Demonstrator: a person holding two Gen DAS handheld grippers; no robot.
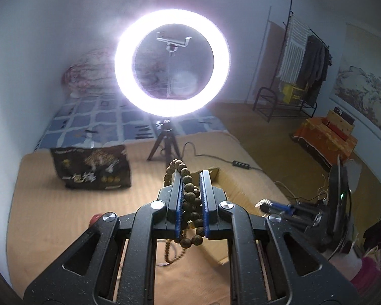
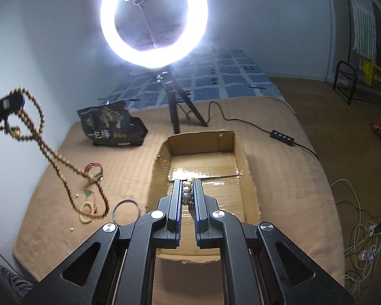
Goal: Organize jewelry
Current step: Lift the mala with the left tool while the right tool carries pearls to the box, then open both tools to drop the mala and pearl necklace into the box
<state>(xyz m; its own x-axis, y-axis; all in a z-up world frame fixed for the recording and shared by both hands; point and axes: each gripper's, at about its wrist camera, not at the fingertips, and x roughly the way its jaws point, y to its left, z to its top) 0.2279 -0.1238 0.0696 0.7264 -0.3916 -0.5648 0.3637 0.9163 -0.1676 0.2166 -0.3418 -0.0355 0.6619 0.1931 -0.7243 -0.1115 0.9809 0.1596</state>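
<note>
Right gripper clamped on pale bead bracelet, poised directly above open cardboard box; left gripper clenching brown bead necklace, well aside of that box.

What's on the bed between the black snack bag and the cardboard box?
Nothing. In the right wrist view, the strip of tan blanket between the black snack bag and the cardboard box is bare.
</note>
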